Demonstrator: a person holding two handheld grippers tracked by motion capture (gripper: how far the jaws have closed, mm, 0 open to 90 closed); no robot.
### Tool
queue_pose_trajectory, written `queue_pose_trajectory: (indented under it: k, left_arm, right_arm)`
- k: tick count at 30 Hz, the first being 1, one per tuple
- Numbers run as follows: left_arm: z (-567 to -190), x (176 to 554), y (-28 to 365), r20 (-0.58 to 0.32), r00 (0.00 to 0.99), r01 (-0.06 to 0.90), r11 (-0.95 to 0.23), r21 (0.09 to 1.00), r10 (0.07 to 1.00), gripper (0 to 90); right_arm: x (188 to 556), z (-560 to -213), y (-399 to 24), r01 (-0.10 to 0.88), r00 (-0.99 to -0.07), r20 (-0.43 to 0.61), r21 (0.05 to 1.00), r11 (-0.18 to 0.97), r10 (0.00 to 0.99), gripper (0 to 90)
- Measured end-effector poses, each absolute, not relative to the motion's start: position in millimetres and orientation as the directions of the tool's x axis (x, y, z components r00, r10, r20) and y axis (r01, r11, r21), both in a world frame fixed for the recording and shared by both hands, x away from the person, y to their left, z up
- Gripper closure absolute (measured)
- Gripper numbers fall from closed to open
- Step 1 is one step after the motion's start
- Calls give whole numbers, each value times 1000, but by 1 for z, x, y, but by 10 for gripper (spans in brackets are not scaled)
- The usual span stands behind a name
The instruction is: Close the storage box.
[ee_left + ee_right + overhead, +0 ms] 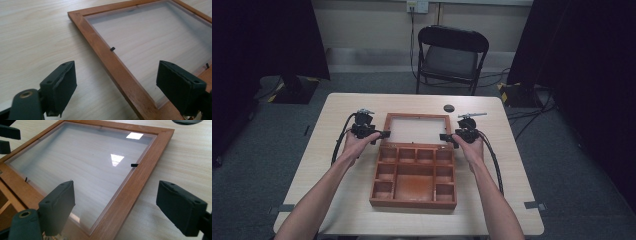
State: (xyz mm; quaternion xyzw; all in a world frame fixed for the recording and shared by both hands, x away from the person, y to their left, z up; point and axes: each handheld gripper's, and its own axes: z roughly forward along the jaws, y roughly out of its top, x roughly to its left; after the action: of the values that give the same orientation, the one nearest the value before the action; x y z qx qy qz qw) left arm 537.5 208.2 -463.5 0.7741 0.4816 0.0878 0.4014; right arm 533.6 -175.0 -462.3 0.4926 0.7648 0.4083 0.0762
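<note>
A brown wooden box with several compartments lies in the middle of the table, its glass-paned lid folded back flat behind it. My left gripper is open at the lid's left edge, whose wooden frame runs between the two pads. My right gripper is open at the lid's right edge; its frame passes between the pads. The glass pane reflects ceiling lights. Neither gripper holds anything.
A small dark round object lies on the table behind the lid's right corner. A black folding chair stands beyond the far edge. Bare tabletop lies left and right of the box.
</note>
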Motion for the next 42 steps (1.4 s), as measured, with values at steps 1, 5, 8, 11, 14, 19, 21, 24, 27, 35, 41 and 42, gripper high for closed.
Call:
queue_pose_trajectory:
  k: [1,5,8,11,14,19,21,24,27,35,41,42]
  left_arm:
    - [-464,538,208,-255,521,678,-214,703,814,168]
    - [-469,538,205,-283,530,697,-221,682,799,202]
    - [-474,539,206,-316,526,707,-200,679,790,211]
    - [-476,540,205,-351,515,723,-177,668,782,220]
    - [-476,542,203,-362,517,729,-177,662,776,230]
    - [-478,546,197,-387,505,744,-162,648,772,217]
    - [-479,547,198,-413,494,761,-151,630,765,201]
    - [-480,549,199,-440,488,774,-141,618,754,225]
    - [-479,549,198,-431,488,773,-147,617,759,222]
    - [-479,550,198,-438,497,773,-152,616,749,221]
    - [-472,550,198,-420,528,739,-155,656,739,269]
    - [-472,550,198,-420,528,739,-155,656,739,274]
  right_arm:
    - [536,-465,-173,694,-504,286,696,185,815,150]
    - [536,-469,-170,706,-498,304,686,176,812,149]
    - [537,-470,-170,716,-489,309,676,173,816,149]
    - [538,-474,-166,723,-491,321,669,173,810,141]
    - [540,-477,-166,736,-480,349,660,153,805,135]
    - [543,-481,-166,765,-454,404,634,114,794,138]
    - [543,-480,-163,770,-454,403,627,121,795,126]
    - [546,-481,-162,781,-449,419,613,118,789,125]
    - [547,-481,-162,784,-449,424,610,119,786,125]
    - [546,-478,-164,780,-447,428,617,107,786,174]
    - [543,-470,-169,732,-460,398,676,86,794,286]
    - [543,-470,-169,732,-460,398,676,86,794,286]
